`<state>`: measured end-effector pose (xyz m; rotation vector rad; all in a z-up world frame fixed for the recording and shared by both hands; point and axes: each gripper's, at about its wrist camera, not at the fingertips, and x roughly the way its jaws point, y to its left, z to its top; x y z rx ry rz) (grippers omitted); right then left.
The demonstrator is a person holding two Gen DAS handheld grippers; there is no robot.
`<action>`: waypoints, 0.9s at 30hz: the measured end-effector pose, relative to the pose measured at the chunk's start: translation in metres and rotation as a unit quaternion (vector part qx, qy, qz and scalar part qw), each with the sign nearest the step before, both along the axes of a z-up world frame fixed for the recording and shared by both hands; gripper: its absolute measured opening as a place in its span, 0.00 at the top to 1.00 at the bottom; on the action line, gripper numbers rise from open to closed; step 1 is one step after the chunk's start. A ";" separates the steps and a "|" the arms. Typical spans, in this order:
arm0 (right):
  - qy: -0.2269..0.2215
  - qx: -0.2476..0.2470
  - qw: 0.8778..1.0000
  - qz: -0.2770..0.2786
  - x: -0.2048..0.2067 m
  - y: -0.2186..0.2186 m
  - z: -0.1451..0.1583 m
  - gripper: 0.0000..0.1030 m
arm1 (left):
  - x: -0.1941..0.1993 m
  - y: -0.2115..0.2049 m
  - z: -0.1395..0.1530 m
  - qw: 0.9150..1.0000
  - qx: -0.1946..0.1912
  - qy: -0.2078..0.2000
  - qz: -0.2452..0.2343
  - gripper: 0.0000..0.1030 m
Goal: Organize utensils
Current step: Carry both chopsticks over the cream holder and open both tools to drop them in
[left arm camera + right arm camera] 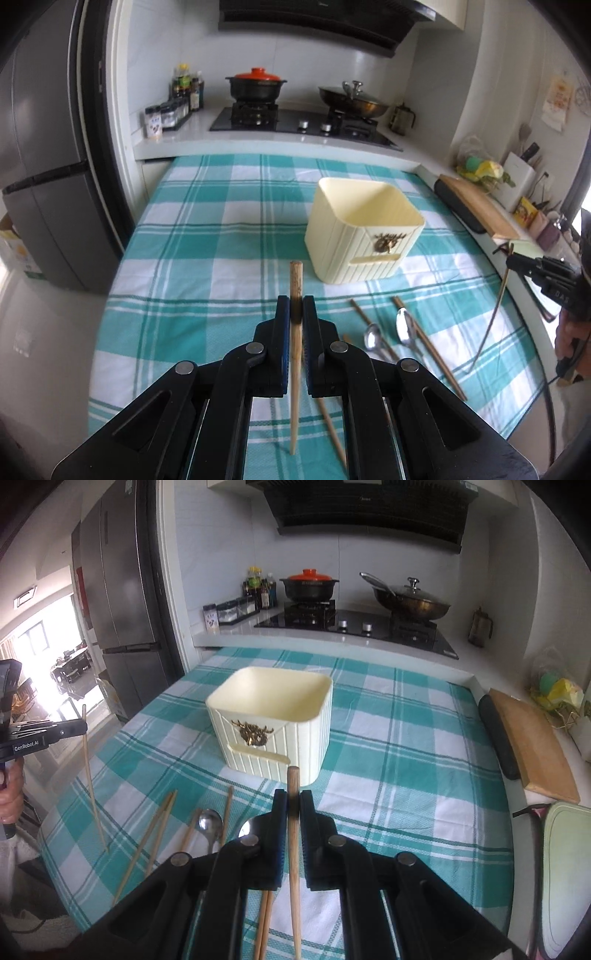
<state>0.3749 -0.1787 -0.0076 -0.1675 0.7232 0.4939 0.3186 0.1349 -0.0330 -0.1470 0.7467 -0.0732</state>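
Note:
In the left wrist view my left gripper [295, 307] is shut on a wooden chopstick [295, 280], held off the teal checked tablecloth [207, 280]. In the right wrist view my right gripper [293, 800] is likewise shut on a second wooden chopstick [293, 780]. The cream ribbed utensil holder [364, 229] [273, 720] stands upright and empty ahead of both. Two metal spoons [406, 328] [209, 823] and several loose chopsticks [430, 350] [147, 845] lie on the cloth near the front. Each view shows the other gripper [515, 260] [83, 726] at its edge, a chopstick hanging from it.
A hob [303, 123] with a red-lidded pot [256, 86] and a lidded wok [410, 600] sits behind the table. A wooden cutting board [532, 746] lies along the right counter. A grey fridge [44, 177] stands left. A hand [11, 794] holds the left gripper's handle.

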 end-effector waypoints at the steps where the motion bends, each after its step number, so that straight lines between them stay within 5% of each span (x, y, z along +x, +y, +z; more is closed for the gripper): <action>1: -0.012 0.006 1.000 0.000 -0.005 -0.001 0.009 0.93 | -0.002 -0.001 0.006 1.000 -0.001 -0.006 -0.004 0.95; 9: -0.086 0.037 0.996 -0.006 -0.018 0.009 0.064 0.93 | -0.004 -0.012 0.052 0.998 -0.006 -0.060 -0.013 0.96; 19: -0.157 0.086 0.984 -0.015 0.054 0.046 0.136 0.93 | 0.064 -0.029 0.138 0.989 -0.016 -0.148 -0.018 0.96; 23: -0.165 0.085 0.982 -0.018 0.089 0.066 0.133 0.93 | 0.106 -0.043 0.141 0.988 -0.008 -0.156 -0.012 0.96; 27: -0.093 0.069 0.993 -0.022 0.133 0.083 0.096 0.93 | 0.154 -0.054 0.112 0.994 -0.008 -0.108 -0.009 0.96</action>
